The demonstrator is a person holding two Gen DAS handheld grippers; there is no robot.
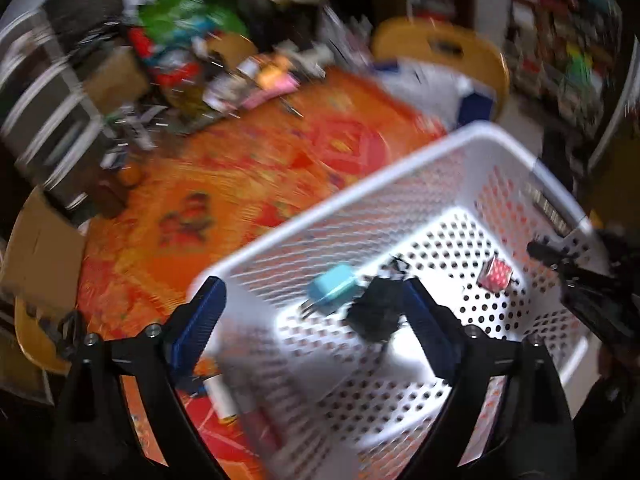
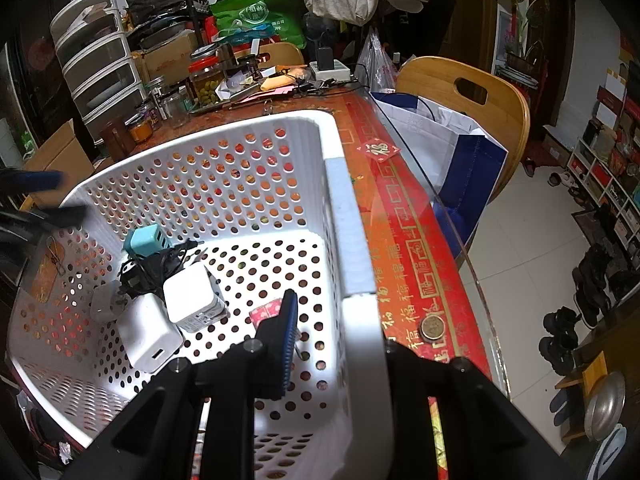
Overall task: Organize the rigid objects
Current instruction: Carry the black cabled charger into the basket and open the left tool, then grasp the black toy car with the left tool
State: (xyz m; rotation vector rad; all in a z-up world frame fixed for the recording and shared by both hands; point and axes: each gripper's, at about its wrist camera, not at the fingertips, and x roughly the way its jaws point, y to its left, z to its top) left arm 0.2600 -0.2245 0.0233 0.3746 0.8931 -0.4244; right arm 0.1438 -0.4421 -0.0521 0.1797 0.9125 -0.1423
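A white perforated basket (image 2: pixel 340 208) stands on the orange-red tablecloth; it also shows in the left wrist view (image 1: pixel 320 208). Inside lie a teal plug adapter (image 2: pixel 146 240), a black charger with cord (image 2: pixel 152 270), two white chargers (image 2: pixel 192 298) and a small red patterned box (image 2: pixel 266 310). My right gripper (image 2: pixel 332 320) is shut on the basket's right wall, one finger inside, the other hidden outside. My left gripper (image 1: pixel 316 304) is open above the basket's near corner, over the teal adapter (image 1: pixel 334 286) and black charger (image 1: pixel 376 312). The left view is motion-blurred.
Jars (image 2: pixel 206 80), a drawer tower (image 2: pixel 100 68), bags and clutter fill the table's far side. A wooden chair (image 2: pixel 468 96) with a white-blue bag (image 2: pixel 452 140) stands at the right edge. A coin (image 2: pixel 432 327) lies beside the basket.
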